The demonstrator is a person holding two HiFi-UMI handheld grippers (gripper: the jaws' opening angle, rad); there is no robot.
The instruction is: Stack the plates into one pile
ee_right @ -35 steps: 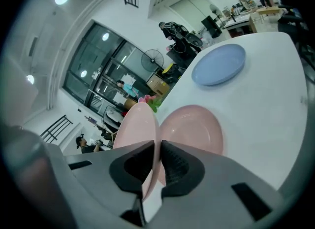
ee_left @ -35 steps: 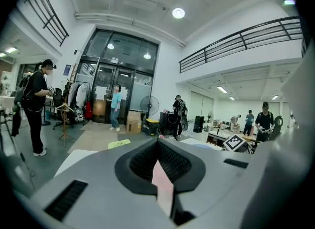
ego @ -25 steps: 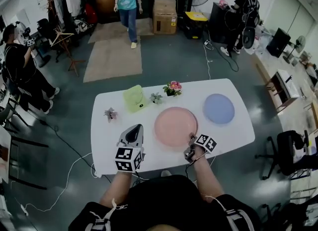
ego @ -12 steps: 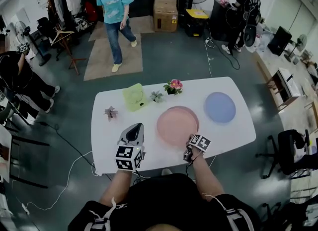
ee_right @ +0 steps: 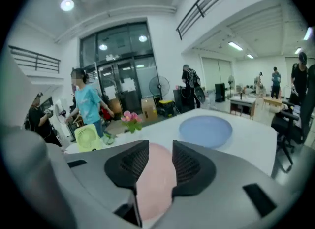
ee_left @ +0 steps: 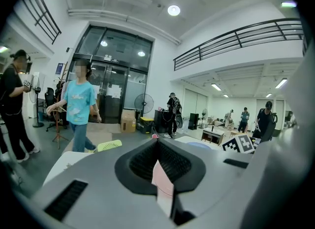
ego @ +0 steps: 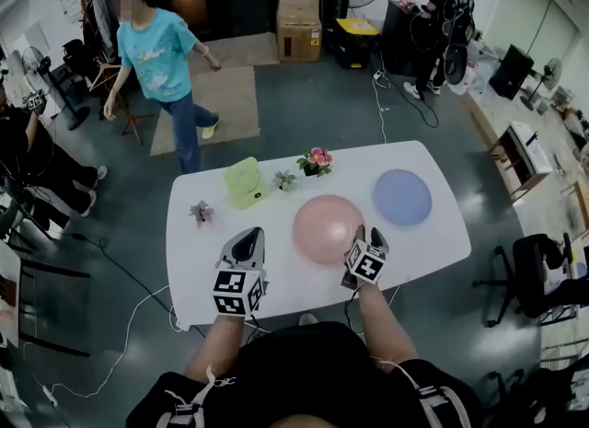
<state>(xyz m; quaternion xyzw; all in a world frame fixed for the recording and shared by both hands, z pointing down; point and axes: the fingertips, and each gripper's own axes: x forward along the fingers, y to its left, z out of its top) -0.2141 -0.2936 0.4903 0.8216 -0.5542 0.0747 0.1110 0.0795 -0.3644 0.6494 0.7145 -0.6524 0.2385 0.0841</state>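
A pink plate [ego: 322, 226] lies mid-table, and a blue plate [ego: 402, 197] lies flat to its right. My right gripper [ego: 359, 236] hovers over the pink plate's near right edge. Its jaws are opening. In the right gripper view the pink plate [ee_right: 152, 183] shows through the gap of the right gripper [ee_right: 156, 161], and the pads do not seem to press on it. The blue plate [ee_right: 205, 128] lies beyond. My left gripper [ego: 247, 242] rests left of the pink plate. It is shut and empty in the left gripper view [ee_left: 160, 166].
On the white table [ego: 276, 279] stand a green fan [ego: 244, 182], pink flowers [ego: 317, 161] and two small plants [ego: 202, 212] along the far side. A person in a teal shirt [ego: 166, 67] walks past the table's far left corner. Others stand farther off.
My right gripper has risen and rolled at the pink plate's near edge, and its jaws have widened. The plate now looks smaller and rounder. The left gripper has not moved. The teal-shirted person has walked closer.
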